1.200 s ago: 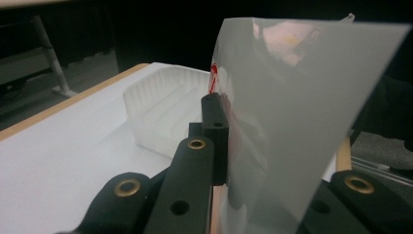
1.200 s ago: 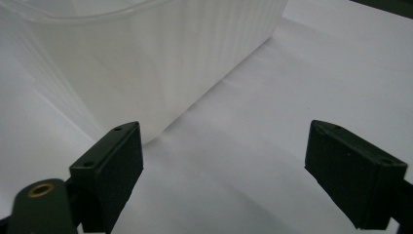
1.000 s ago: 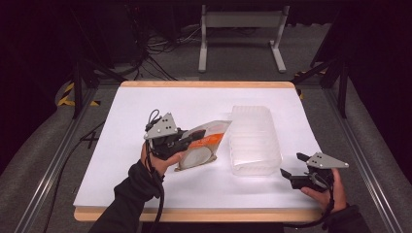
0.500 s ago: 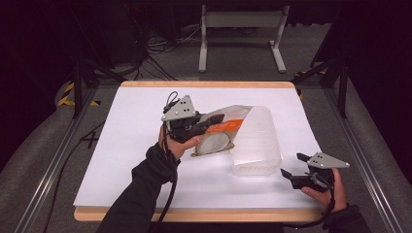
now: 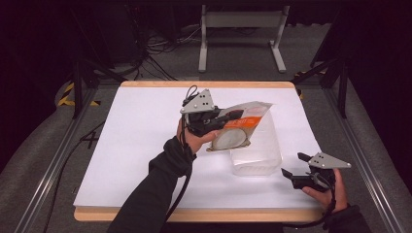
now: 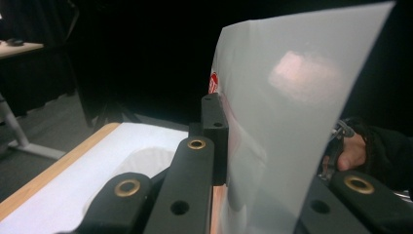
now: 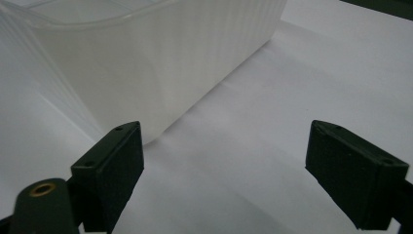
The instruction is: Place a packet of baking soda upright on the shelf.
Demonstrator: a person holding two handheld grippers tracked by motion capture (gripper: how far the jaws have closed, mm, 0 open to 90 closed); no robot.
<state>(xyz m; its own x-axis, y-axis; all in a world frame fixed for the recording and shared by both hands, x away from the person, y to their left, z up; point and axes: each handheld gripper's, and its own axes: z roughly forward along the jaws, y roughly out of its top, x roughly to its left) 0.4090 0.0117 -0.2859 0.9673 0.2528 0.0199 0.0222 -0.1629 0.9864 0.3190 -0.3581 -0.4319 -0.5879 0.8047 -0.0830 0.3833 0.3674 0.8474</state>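
Left gripper pinching a pouch in its jaws, lifted above the clear tub's 12 o'clock end. Right gripper parked at 5 o'clock on the tabletop, jaws spread wide, nothing in them.

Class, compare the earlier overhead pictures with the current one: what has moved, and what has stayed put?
The left claw, shut on the clear pouch with the orange label, carried it up the table, away from the person and to the right, until it hangs over the translucent ribbed plastic tub. The tub and the open right claw stayed where they were.
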